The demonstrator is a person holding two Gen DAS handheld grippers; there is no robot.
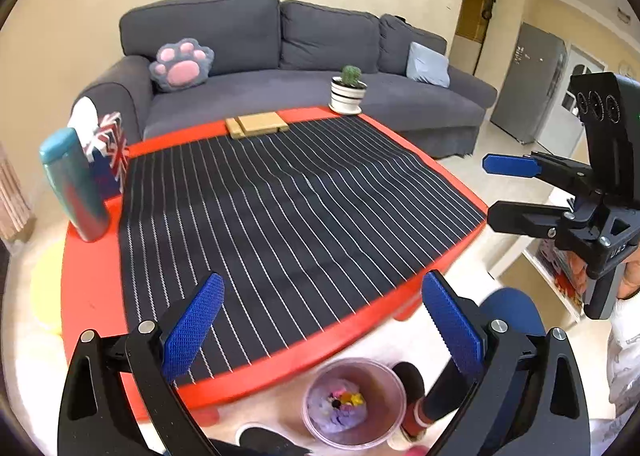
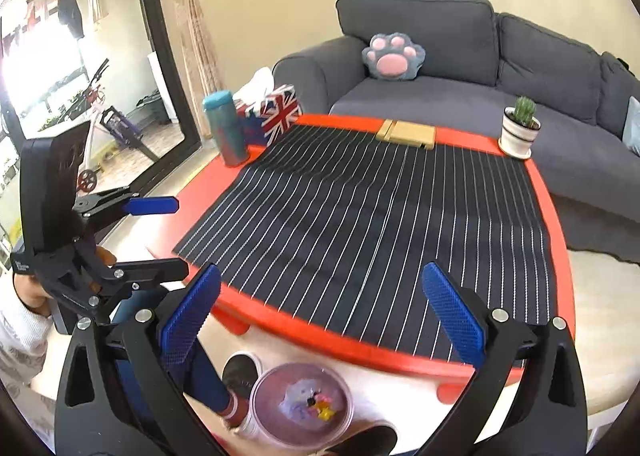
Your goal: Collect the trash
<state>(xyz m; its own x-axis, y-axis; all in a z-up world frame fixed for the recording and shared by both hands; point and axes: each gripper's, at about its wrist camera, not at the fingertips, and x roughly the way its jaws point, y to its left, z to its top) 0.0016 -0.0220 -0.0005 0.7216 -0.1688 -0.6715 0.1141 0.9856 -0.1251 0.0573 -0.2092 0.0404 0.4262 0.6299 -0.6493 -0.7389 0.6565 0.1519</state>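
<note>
Trash sits in a clear pinkish bin [image 1: 354,402] on the floor, just below the near edge of the red tabletop [image 1: 92,276]; inside it I see a purple wad w/ small yellow and pink bits, too blurred to name. Bin lies low and between both tongs in each view, beside the person's shoes. Left tongs [image 1: 320,324] are spread wide, nothing held; right tongs [image 2: 322,316] likewise wide apart and empty. No loose trash shows on the striped mat [image 1: 288,208], so my read is the collecting is about done, or the next piece lies out of view. If the bin is the next target, it's straight down from both tools and round, so no long axis to line up w/; left tongs look a bit nearer, bin opening between its blue pads, but hard to call. Other items on the tabletop: teal bottle [image 1: 74,184], Union Jack tissue box [image 2: 274,112], flat wooden blocks [image 1: 258,123], small cactus pot [image 1: 349,94], all at the far edge, none trash-like. Grey sofa [image 1: 304,96] w/ paw cushion [image 1: 182,64] behind. Writing: some white letters on the right tool's body in left view, too small to read.
</note>
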